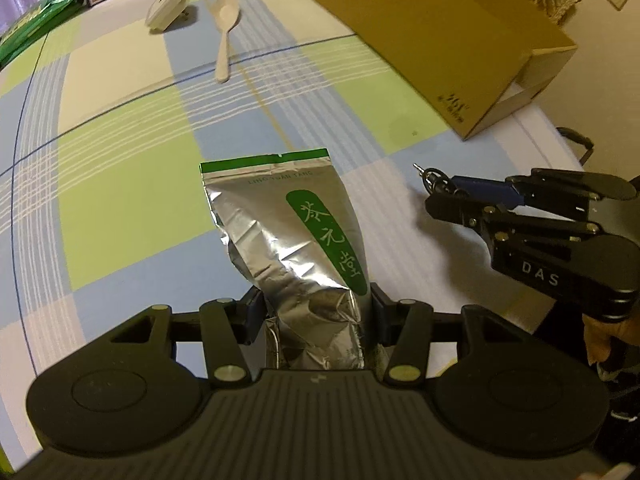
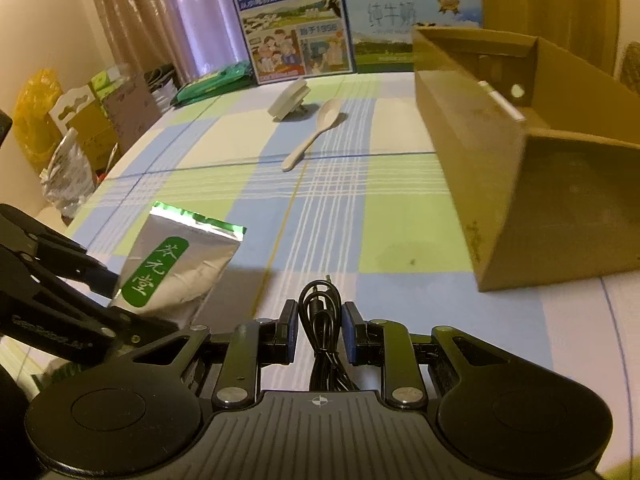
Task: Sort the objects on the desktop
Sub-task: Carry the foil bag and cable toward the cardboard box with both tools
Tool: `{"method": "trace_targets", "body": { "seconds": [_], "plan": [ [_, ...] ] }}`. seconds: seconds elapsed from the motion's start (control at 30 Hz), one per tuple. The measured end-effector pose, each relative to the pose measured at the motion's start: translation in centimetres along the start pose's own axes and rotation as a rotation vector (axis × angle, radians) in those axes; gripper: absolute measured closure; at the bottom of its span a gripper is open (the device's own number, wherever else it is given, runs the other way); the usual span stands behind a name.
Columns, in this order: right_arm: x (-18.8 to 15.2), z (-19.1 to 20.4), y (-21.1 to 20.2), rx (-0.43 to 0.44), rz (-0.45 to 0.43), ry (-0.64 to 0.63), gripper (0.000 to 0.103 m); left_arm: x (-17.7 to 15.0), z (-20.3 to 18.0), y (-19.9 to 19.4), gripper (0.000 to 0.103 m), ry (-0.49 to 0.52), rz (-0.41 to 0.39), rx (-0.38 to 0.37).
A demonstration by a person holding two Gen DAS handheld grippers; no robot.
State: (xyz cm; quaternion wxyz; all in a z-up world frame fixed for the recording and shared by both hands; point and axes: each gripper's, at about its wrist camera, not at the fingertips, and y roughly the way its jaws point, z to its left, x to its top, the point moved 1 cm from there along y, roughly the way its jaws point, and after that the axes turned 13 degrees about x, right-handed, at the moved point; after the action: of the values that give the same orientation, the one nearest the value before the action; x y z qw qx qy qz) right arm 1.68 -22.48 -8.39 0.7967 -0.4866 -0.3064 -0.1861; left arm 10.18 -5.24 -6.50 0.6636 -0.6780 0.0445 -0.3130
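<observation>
The left tool [image 1: 316, 312] is clenching the lower end of a silver foil tea pouch [image 1: 296, 236], pouch sticking out forward of its fingers, top edge green; the right tool [image 2: 320, 326] is gripping a coiled black cable [image 2: 320, 312], loops bunched between its pads and a plug tip poking out ahead; both loads appear lifted off the checked surface [image 1: 120, 140], though contact under the pouch is hard to tell. The open cardboard box [image 2: 520, 184] is sitting ahead and to the right of the right tool, its mouth tilted toward it; likely the drop target.

Risks, as judgement: foil is slick and crumpled, held only at one end, so the pouch may be slipping or swinging out if the left tool tilts fast; the cable is being held by a few loops only, so loose strands could be sagging and snagging on the box rim or uncoiling on release; the two tools are sitting just beside each other, so crossing paths toward the box could be knocking one load loose.

A white spoon [image 1: 226, 36] and a white plug adapter [image 1: 166, 6] are lying far ahead of the left tool, untouched, still to be sorted.
</observation>
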Motion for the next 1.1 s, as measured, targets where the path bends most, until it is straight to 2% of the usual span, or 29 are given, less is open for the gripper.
{"method": "trace_targets", "body": {
  "seconds": [0.6, 1.1],
  "plan": [
    [2.0, -0.8, -7.6, -0.128, -0.079, -0.016, 0.083, 2.1, -3.4, -4.8, 0.057, 0.016, -0.150, -0.042],
    [4.0, -2.9, -12.1, -0.191, -0.157, -0.016, 0.083, 5.1, -7.0, -7.0, 0.057, 0.045, -0.230, -0.054]
  ]
}}
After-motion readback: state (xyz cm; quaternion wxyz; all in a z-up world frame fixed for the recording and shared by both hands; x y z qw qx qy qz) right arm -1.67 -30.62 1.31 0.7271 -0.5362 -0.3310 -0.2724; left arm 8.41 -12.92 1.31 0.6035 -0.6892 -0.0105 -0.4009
